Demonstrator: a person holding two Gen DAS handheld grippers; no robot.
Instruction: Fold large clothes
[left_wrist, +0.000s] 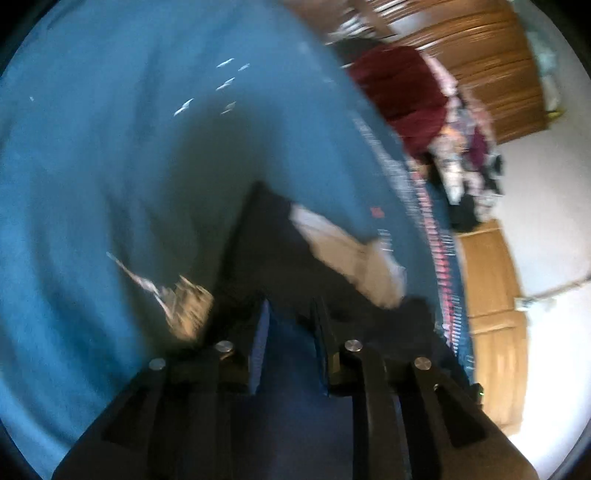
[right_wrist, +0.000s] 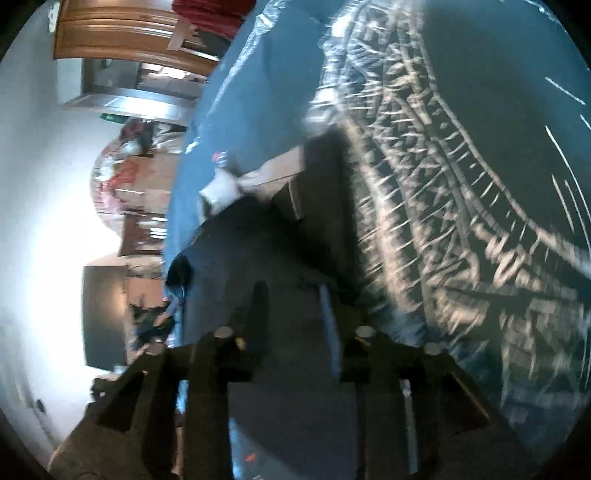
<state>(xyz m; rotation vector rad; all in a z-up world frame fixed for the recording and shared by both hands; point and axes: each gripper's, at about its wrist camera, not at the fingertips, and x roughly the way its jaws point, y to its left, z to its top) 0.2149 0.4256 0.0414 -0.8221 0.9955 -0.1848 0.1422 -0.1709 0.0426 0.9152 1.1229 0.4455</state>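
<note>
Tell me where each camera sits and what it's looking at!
Left wrist view: sits on the left gripper, looking along its fingers at a dark garment on the blue bedspread; wooden furniture behind. Only gripper fingers show, no hand.
Right wrist view: sits on the right gripper, looking at the same dark garment beside the bedspread's pale pattern; the room hangs sideways.
Both share the garment, its pale patch and the bedspread.

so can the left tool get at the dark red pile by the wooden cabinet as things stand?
Probably not: the left tool looks occupied with dark cloth, and the dark red pile lies far off across the blue bedspread.
</note>
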